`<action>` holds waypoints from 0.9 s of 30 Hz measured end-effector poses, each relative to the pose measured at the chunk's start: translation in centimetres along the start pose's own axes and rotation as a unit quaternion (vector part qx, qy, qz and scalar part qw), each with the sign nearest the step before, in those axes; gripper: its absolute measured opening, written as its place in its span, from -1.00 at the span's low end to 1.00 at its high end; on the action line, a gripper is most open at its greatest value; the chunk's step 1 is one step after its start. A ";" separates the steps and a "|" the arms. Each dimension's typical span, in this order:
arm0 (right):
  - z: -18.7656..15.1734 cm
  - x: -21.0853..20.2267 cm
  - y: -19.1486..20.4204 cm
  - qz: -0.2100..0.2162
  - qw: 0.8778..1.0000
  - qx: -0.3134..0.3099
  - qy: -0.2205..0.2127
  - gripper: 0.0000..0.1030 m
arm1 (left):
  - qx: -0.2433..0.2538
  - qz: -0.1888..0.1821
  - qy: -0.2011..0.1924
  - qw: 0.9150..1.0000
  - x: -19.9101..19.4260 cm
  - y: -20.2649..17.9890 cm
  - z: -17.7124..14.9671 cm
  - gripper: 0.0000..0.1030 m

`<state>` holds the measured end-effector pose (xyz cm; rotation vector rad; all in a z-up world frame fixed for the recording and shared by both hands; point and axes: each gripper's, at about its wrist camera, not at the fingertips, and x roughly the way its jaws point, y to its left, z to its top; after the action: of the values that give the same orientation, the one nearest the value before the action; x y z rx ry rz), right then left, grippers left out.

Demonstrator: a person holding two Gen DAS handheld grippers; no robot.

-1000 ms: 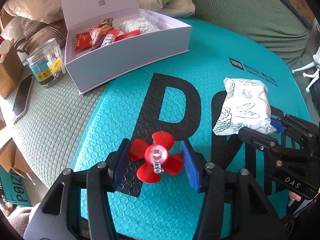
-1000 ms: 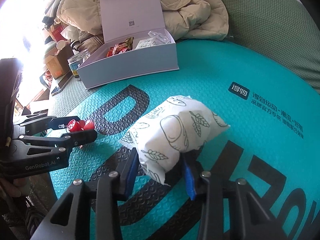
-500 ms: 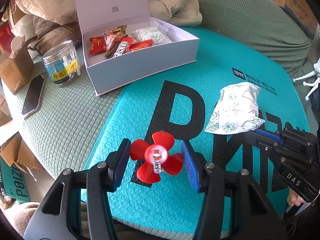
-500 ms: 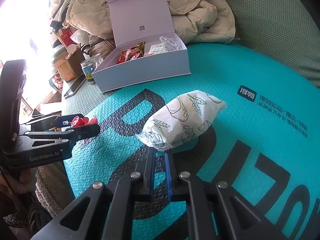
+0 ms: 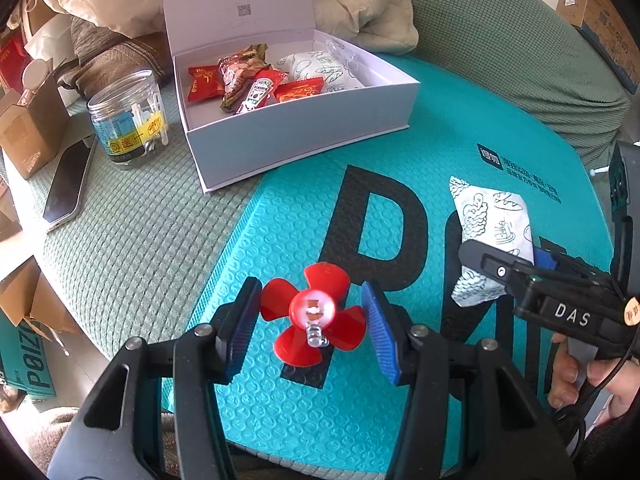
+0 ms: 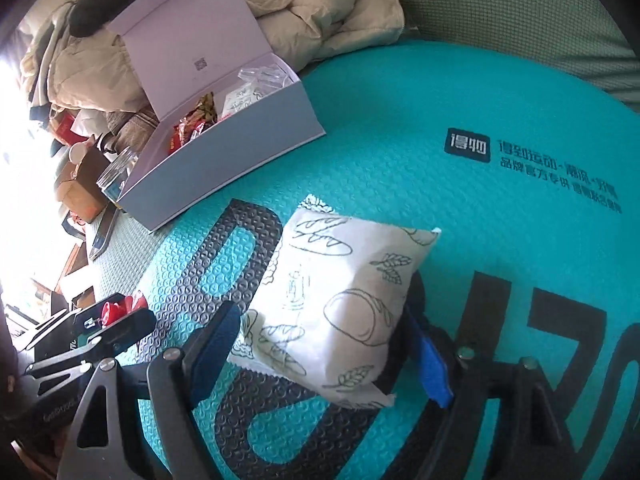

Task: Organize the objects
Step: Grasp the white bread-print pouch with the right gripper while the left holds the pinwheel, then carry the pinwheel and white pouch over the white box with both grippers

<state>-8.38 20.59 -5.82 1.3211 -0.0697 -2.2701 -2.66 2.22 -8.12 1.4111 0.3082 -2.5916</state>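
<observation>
Two tools work here: the left tool (image 5: 310,326) clamps a light, stiff red propeller (image 5: 312,314); the right tool (image 6: 320,356), jaws just opened, straddles the soft bread packet (image 6: 336,300) on the teal mat (image 6: 460,208); grip its puffy middle gently.

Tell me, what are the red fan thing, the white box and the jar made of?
The red fan thing looks like glossy plastic: its blades shine and its hub catches light. The white box seems to be matte stiff cardboard, with crisp folded edges and flat walls. The jar is clear, so plastic or glass; I cannot tell which.
</observation>
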 end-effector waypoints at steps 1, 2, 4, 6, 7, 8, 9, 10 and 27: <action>0.0 0.1 0.2 0.000 1.000 -0.011 -0.006 0.55 | 0.002 0.002 0.001 1.000 0.0 0.1 0.0 -0.02; 0.0 0.2 0.4 -0.007 1.000 -0.022 -0.009 0.25 | 0.003 0.005 0.000 1.000 0.0 0.2 0.0 -0.02; -0.1 0.1 0.5 -0.009 0.999 -0.031 -0.011 0.15 | 0.002 0.007 0.001 1.000 0.0 0.5 0.1 -0.02; -0.2 -0.1 0.6 -0.001 0.999 -0.039 -0.007 0.10 | -0.001 0.004 0.002 1.000 -0.1 0.7 0.2 -0.02; -0.2 -0.2 0.7 0.005 0.999 -0.039 -0.004 0.08 | -0.002 0.003 0.002 1.000 -0.1 0.7 0.2 -0.02; -0.2 -0.3 0.7 0.011 0.999 -0.040 -0.001 0.08 | -0.001 0.003 0.001 1.000 -0.2 0.7 0.3 -0.02; -0.3 -0.5 0.8 0.014 0.999 -0.041 0.000 0.08 | 0.001 0.004 0.000 1.000 -0.3 0.6 0.4 -0.02; -0.4 -0.7 0.8 0.015 0.999 -0.042 -0.001 0.07 | 0.002 0.004 -0.001 1.000 -0.4 0.6 0.4 -0.02; -0.6 -5.9 4.4 0.045 0.992 -0.114 -0.018 0.07 | -0.002 0.021 -0.039 0.999 -5.3 0.0 -0.4 -0.02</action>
<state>-3.72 19.54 -0.11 1.1350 0.1120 -2.1549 0.52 2.63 -3.87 1.2973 0.2704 -2.6013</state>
